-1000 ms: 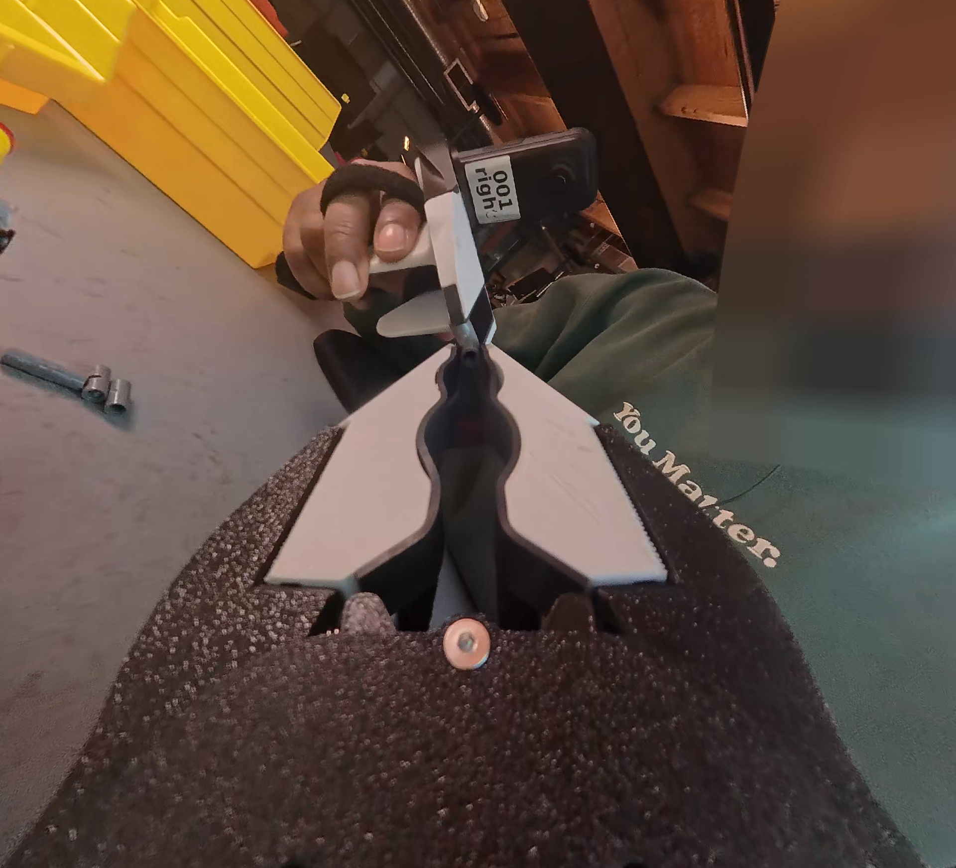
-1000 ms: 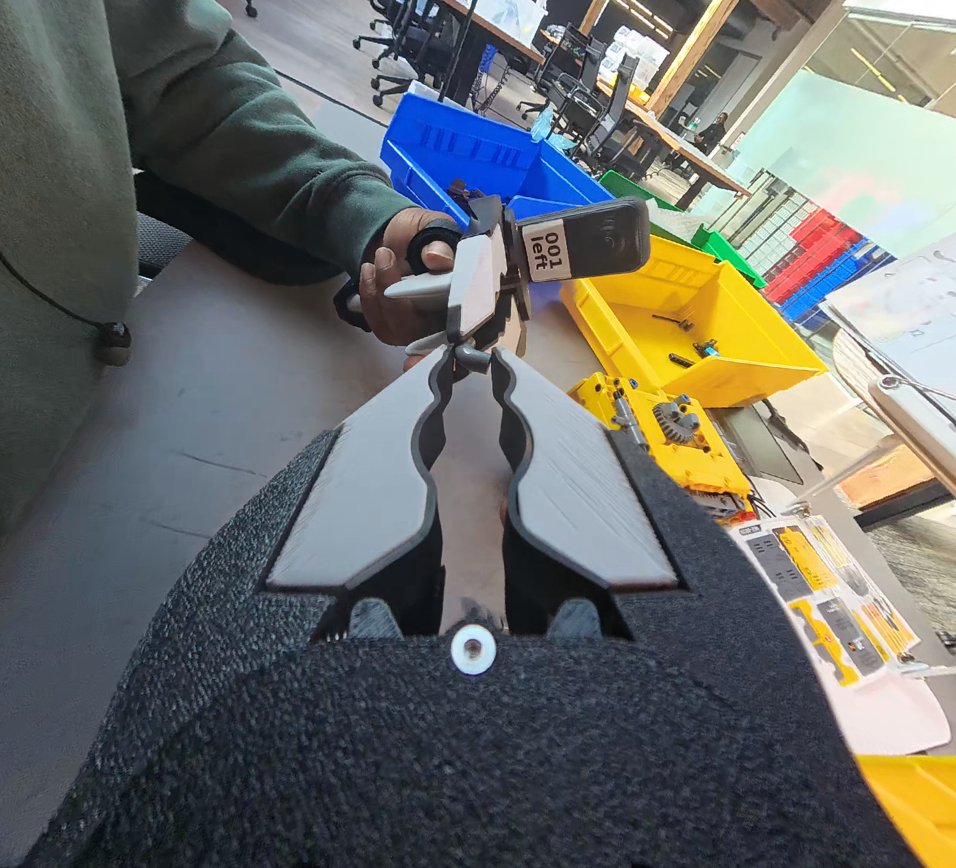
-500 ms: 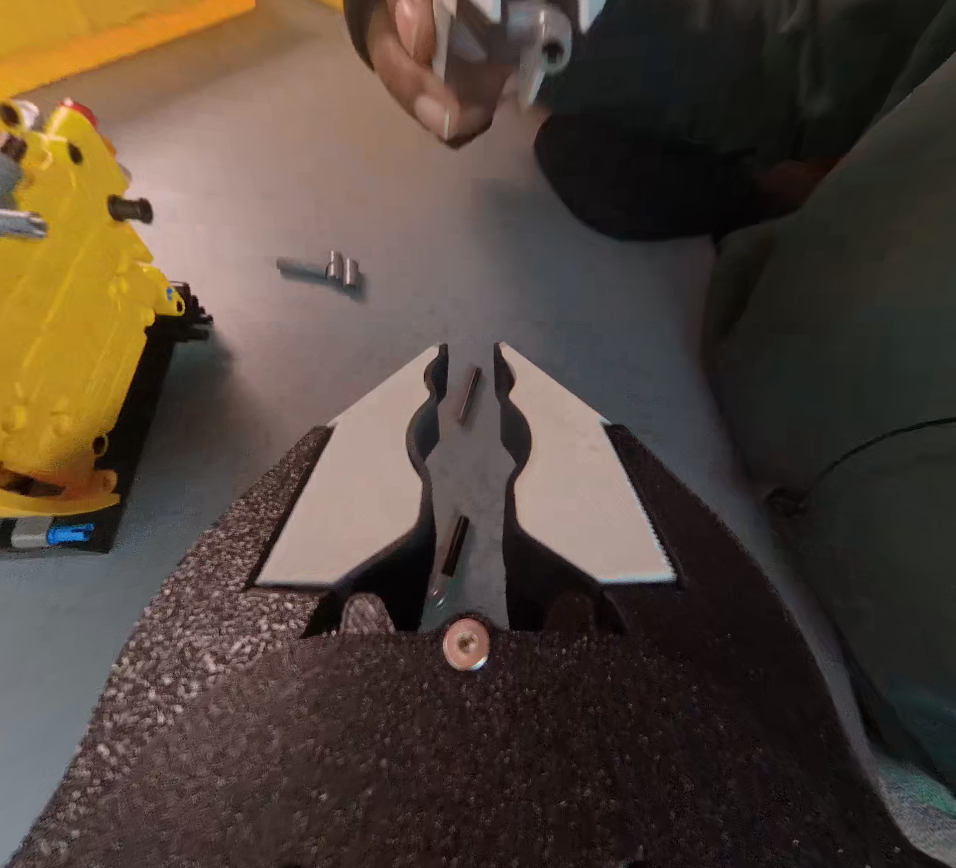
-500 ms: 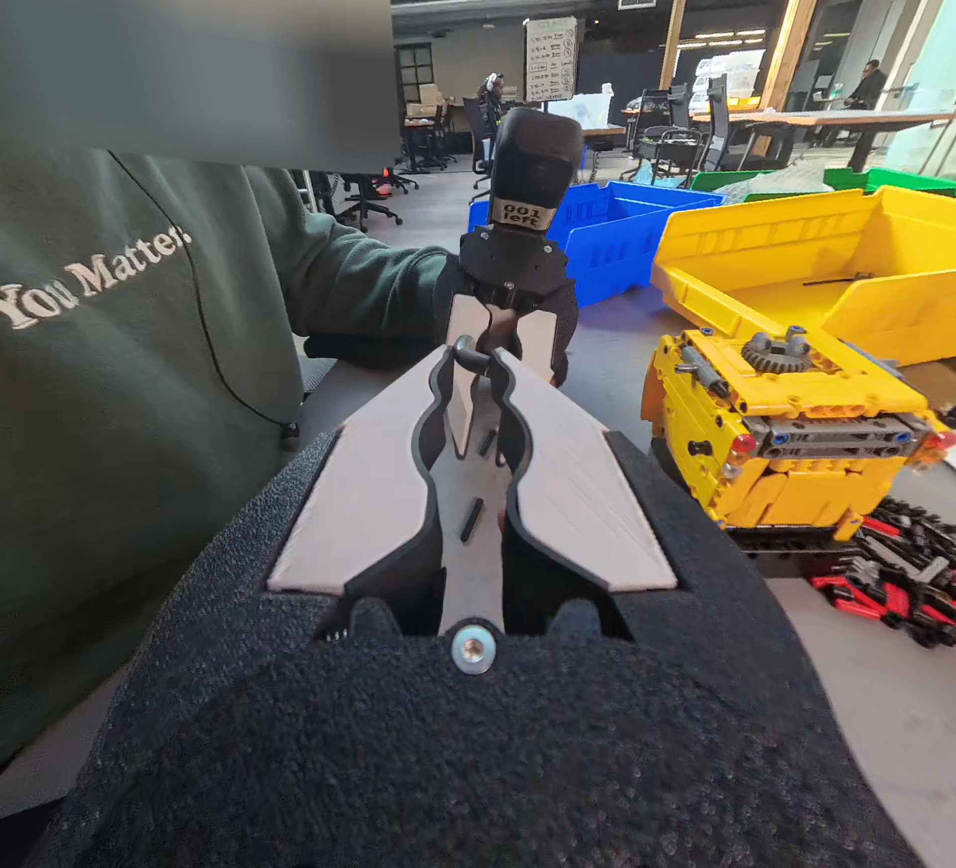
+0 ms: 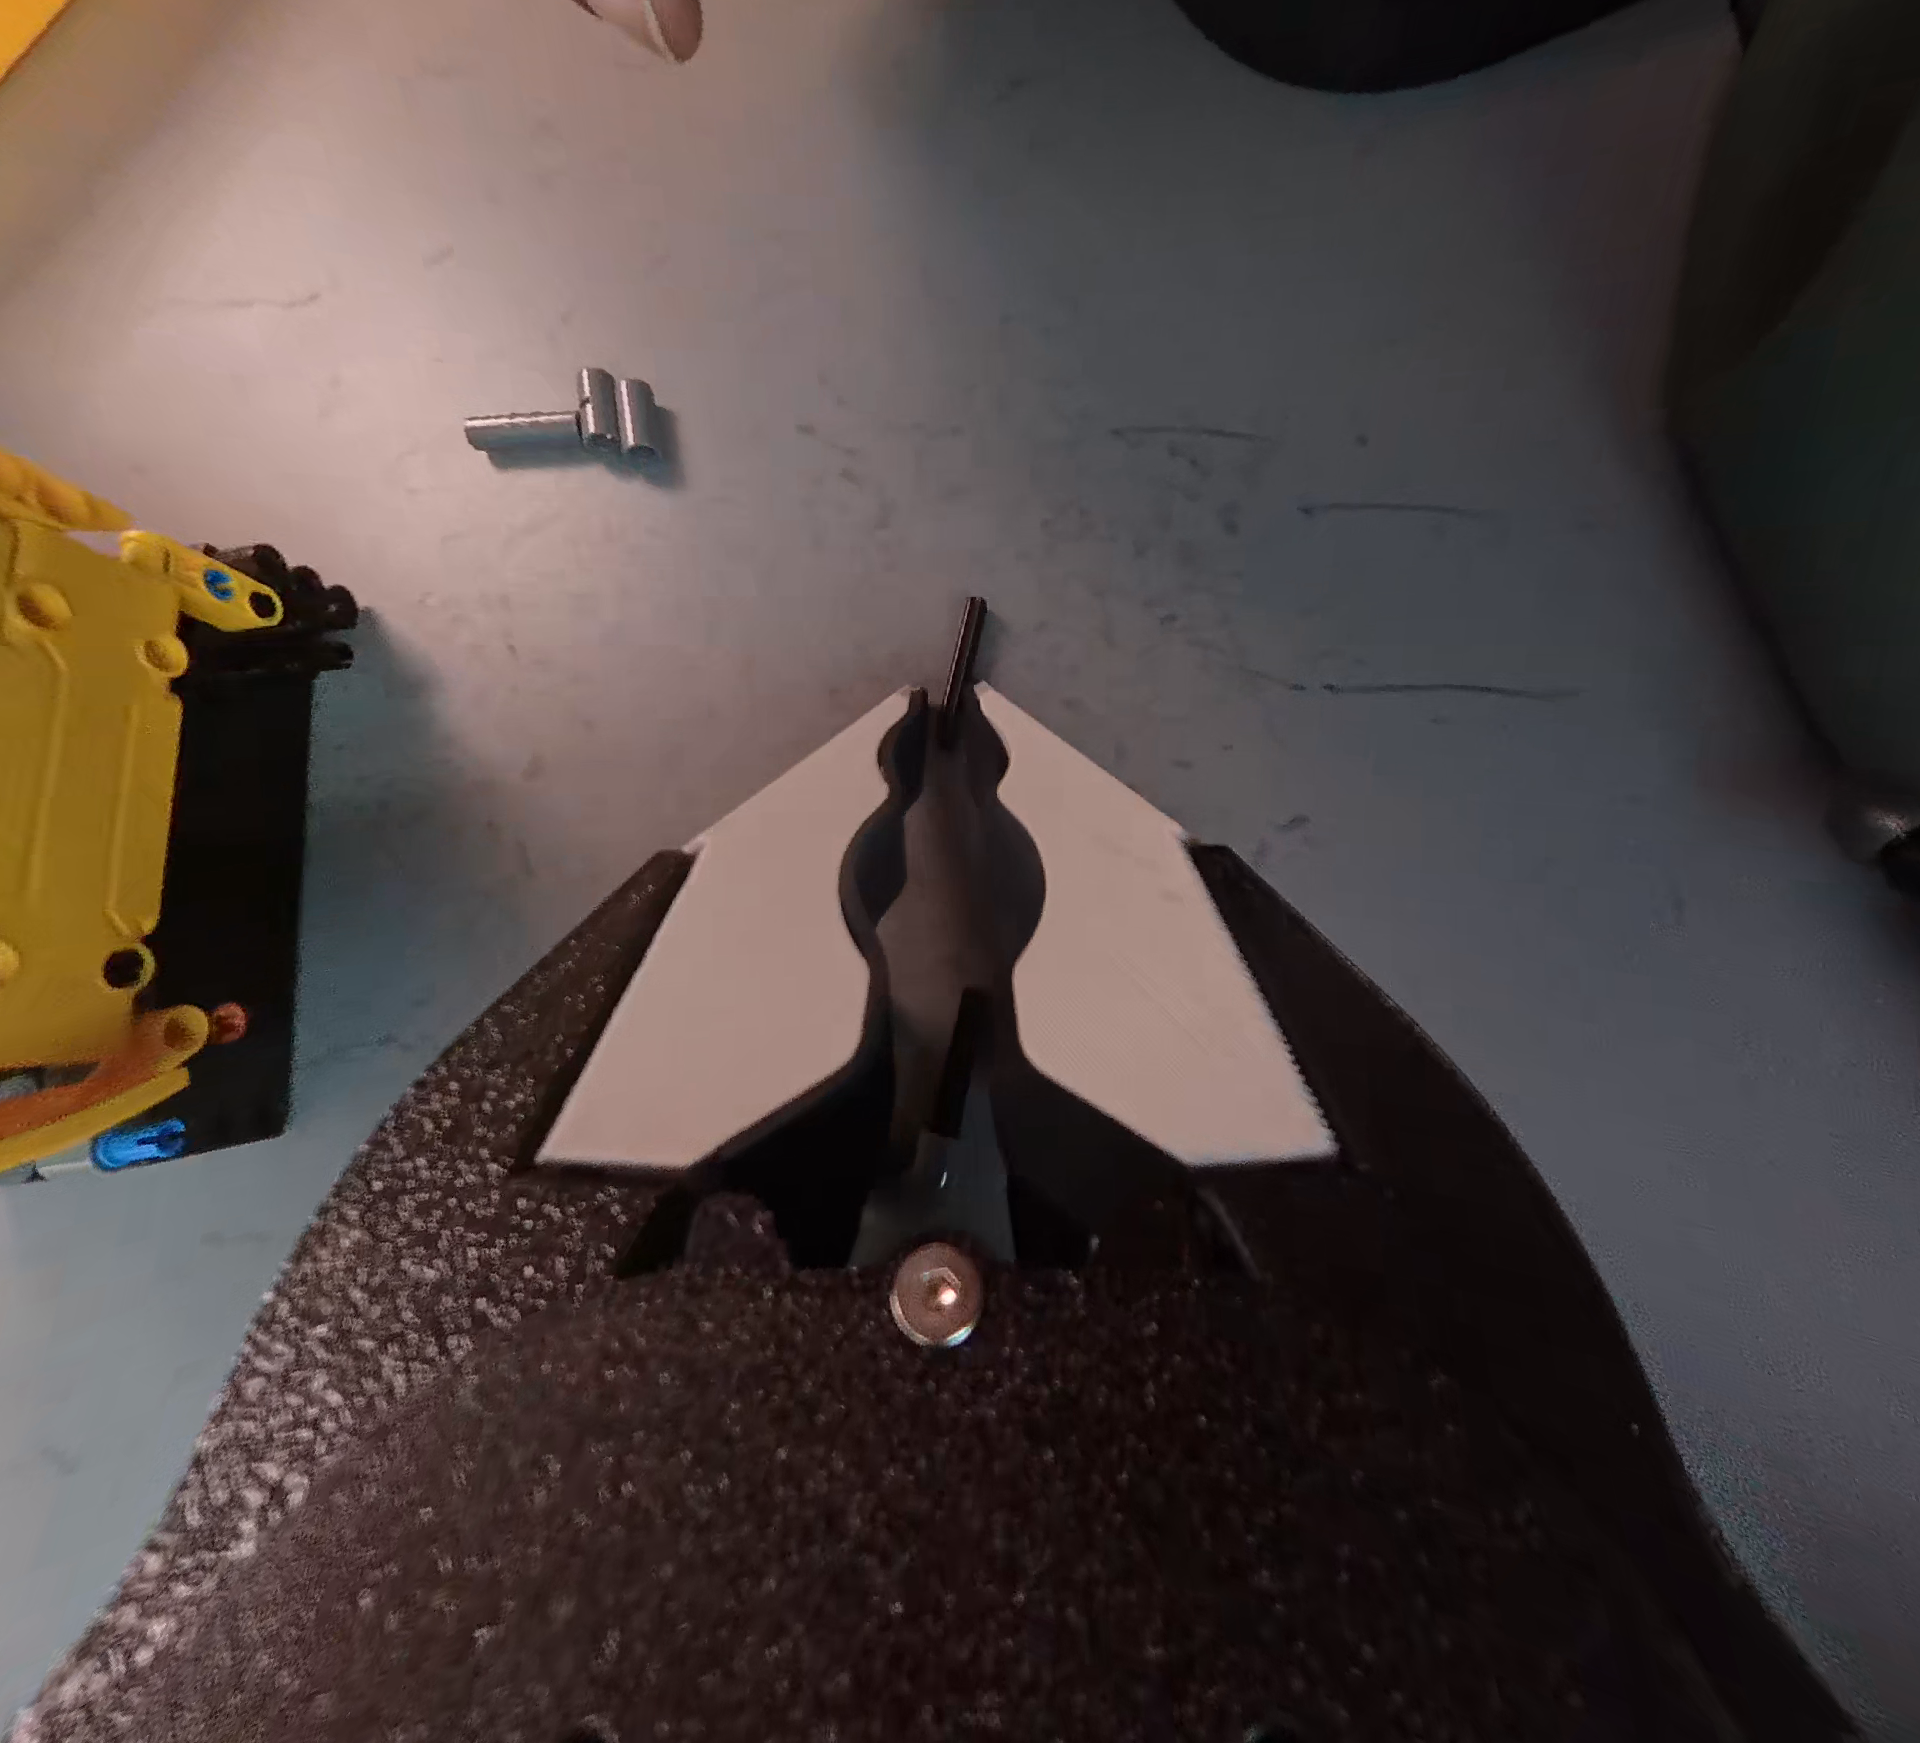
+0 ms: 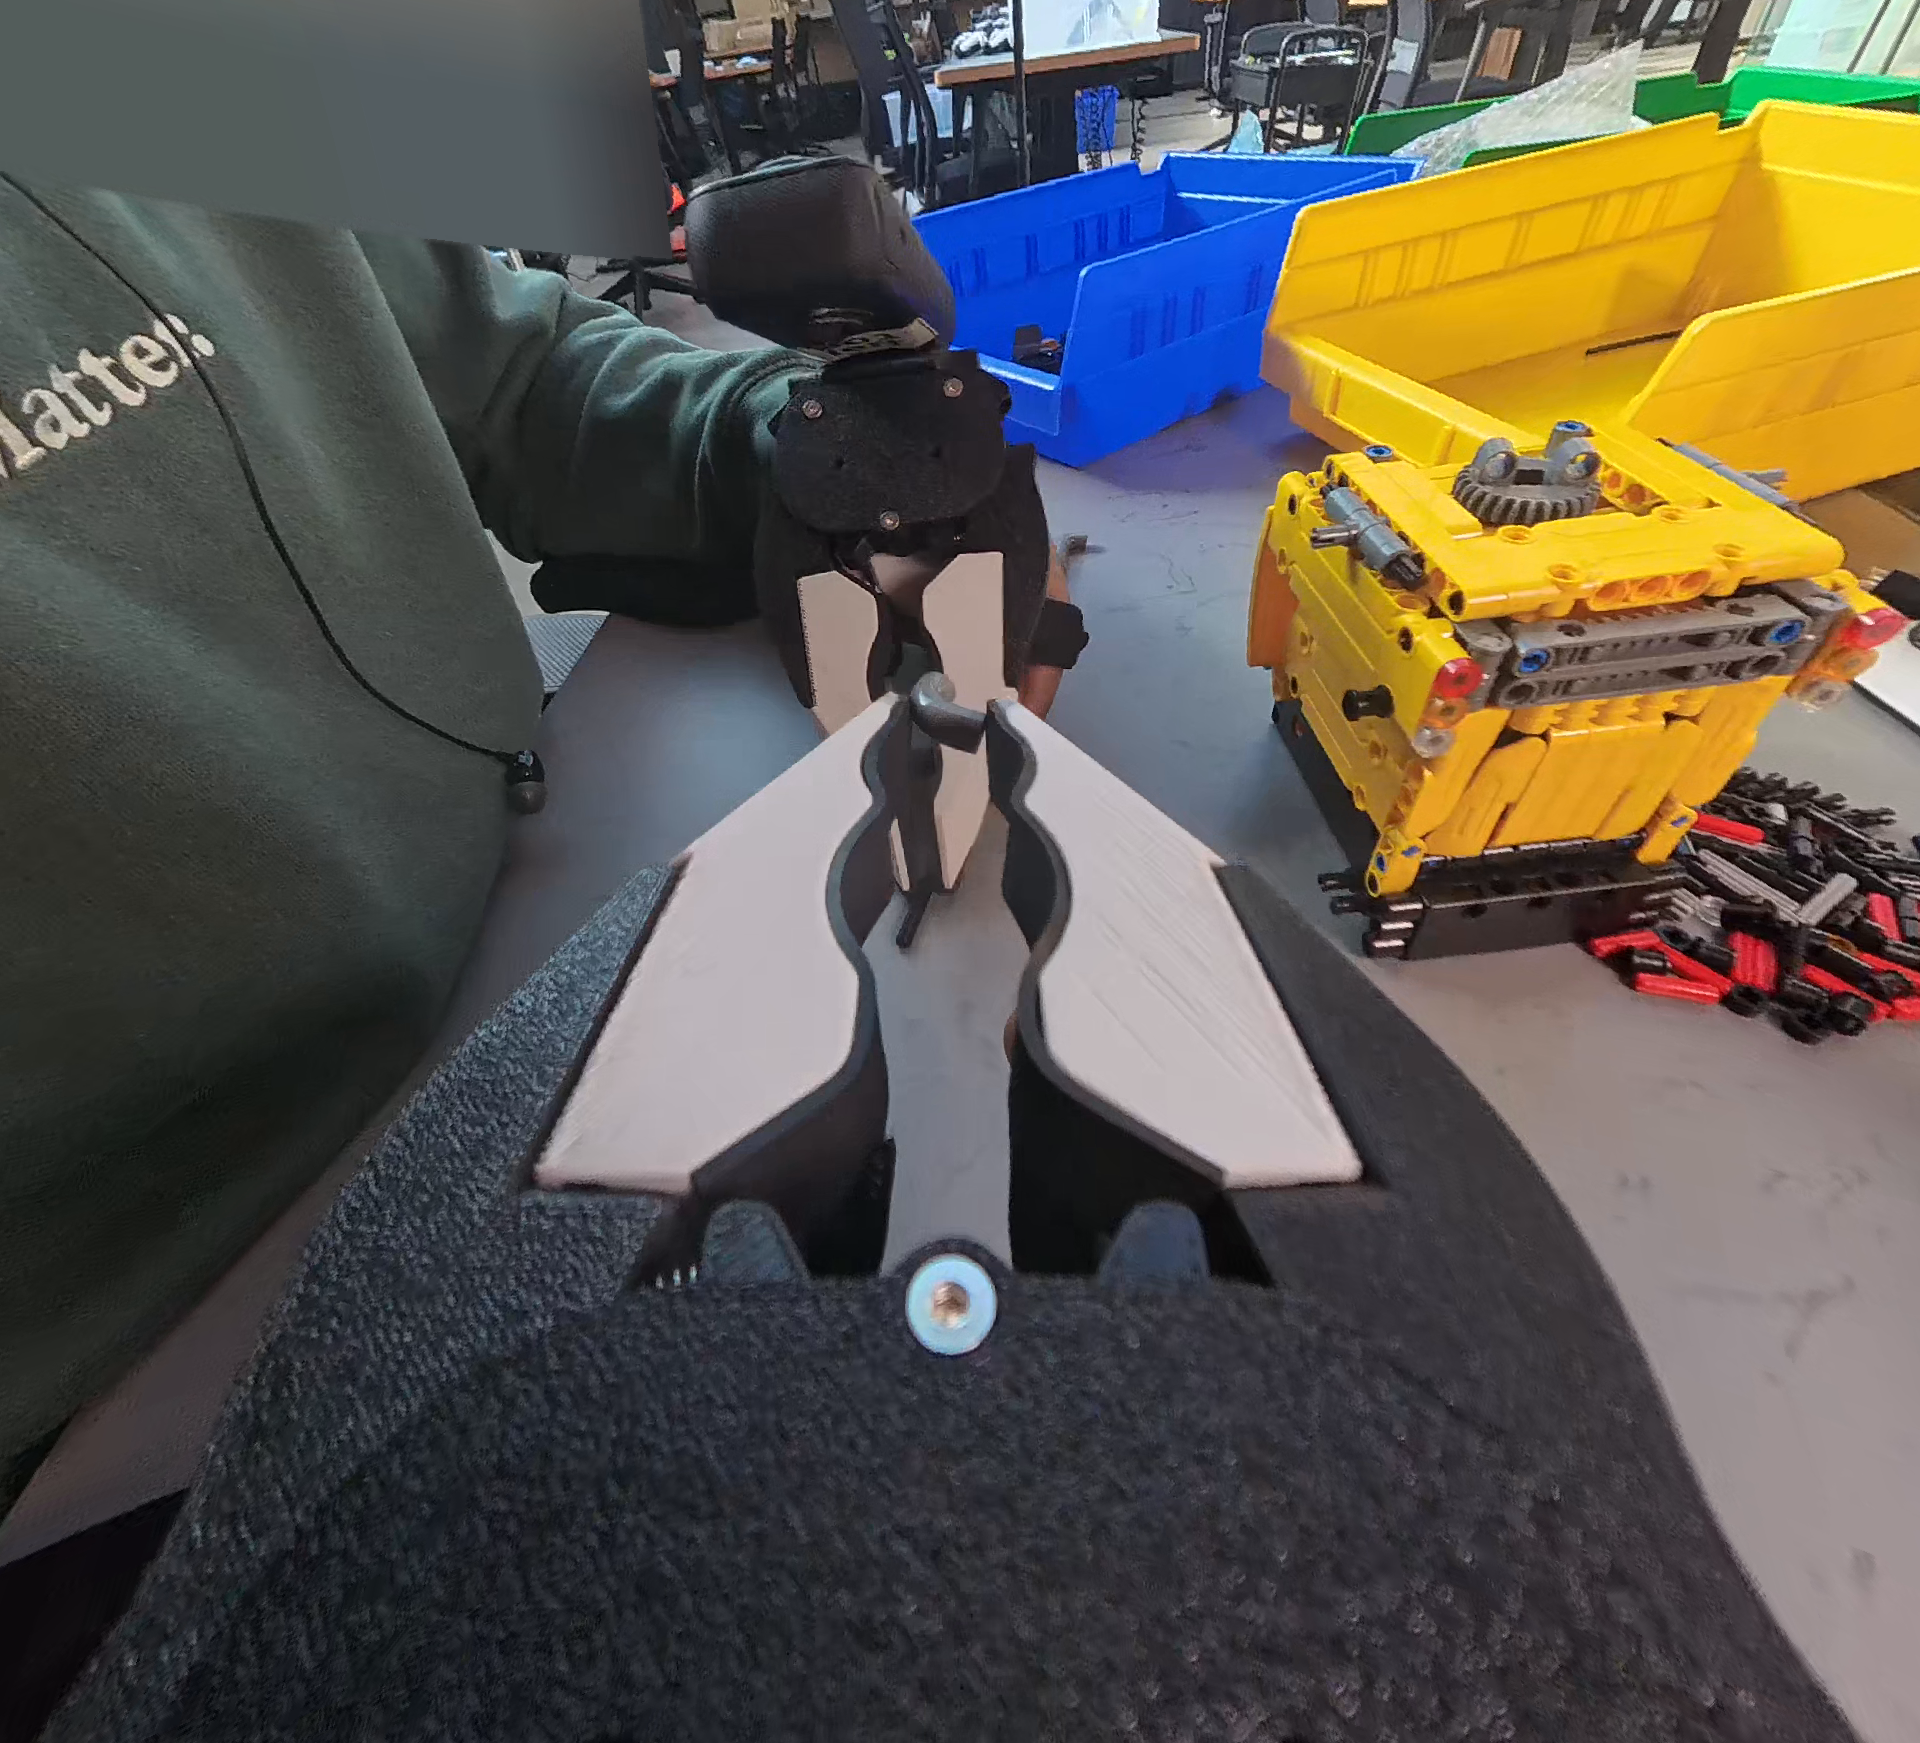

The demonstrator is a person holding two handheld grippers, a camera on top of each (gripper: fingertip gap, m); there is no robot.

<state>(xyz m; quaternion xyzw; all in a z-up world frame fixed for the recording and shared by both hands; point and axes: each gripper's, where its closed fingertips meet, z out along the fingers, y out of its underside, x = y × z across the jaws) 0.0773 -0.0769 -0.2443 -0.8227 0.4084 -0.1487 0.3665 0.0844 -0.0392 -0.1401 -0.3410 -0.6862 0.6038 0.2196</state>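
Closure is the change at the left claw [image 5: 948, 701]: half a second earlier its two fingers stood apart above two thin black rods lying on the grey table [image 5: 1143, 343]; now the fingertips are clenched on the forward rod [image 5: 966, 644], which sticks out past the tips and points away from the camera. Whether this rod is clear of the table or still resting on it cannot be told. The second rod [image 5: 958, 1059] shows in the gap behind the tips and appears to lie loose on the table beneath the claw. The right claw [image 6: 943, 704] is unchanged in state: its fingers are drawn in on a small grey connector piece [image 6: 956, 725] pinched at the tips, held above the table just in front of the left claw, which in the right wrist view points steeply down at the surface. In the left wrist view the same grey piece appears at the top edge, its open bore facing the camera. Left of the held rod and well apart from it lies a grey pin assembly [image 5: 571, 420]. Farther left stands a yellow brick-built vehicle [image 6: 1538, 654], with a heap of red and black pieces [image 6: 1787, 945] beside it. Beyond these sit a yellow bin [image 6: 1610, 291] and a blue bin [image 6: 1143, 280].
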